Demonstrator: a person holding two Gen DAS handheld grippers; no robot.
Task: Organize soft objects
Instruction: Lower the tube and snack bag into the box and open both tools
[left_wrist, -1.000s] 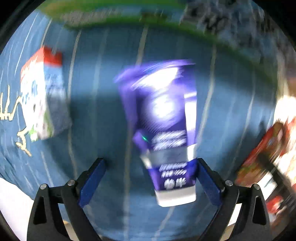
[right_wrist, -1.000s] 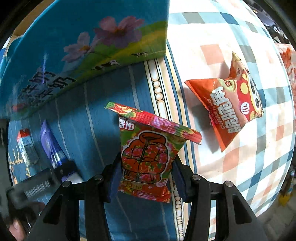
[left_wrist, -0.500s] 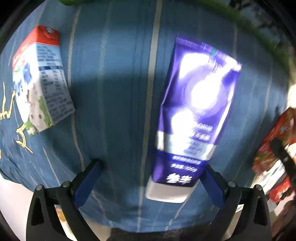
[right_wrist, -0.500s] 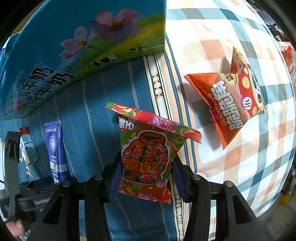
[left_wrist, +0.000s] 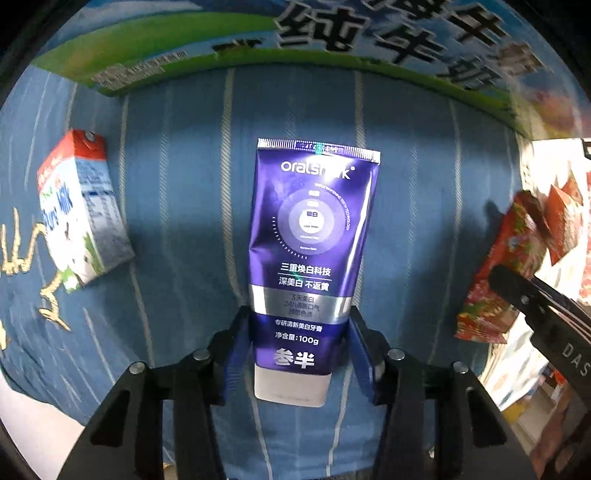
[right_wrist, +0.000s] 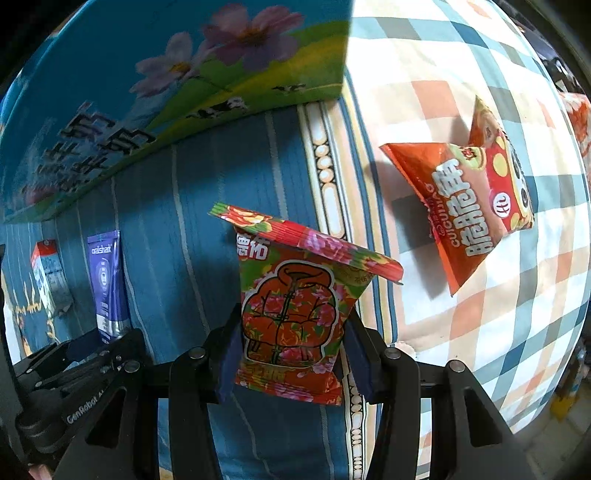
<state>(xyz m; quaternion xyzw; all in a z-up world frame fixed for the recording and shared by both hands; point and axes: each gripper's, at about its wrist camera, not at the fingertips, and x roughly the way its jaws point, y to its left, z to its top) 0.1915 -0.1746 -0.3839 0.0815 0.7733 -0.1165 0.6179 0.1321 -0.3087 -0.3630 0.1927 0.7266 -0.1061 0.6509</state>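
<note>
A purple toothpaste tube lies on the blue striped cloth, cap toward me. My left gripper is shut on its lower end, blue pads against both sides. The tube also shows in the right wrist view. My right gripper is shut on a red flowered snack bag and holds it above the blue cloth, near the cloth's border. That bag shows at the right of the left wrist view.
A small milk carton lies left of the tube. A big blue-green milk box stands at the back. An orange snack bag lies on the checked cloth to the right.
My left gripper has closed from wide open onto the toothpaste tube, which now lies straight between the pads. The right gripper has held the flowered bag nearly still.
</note>
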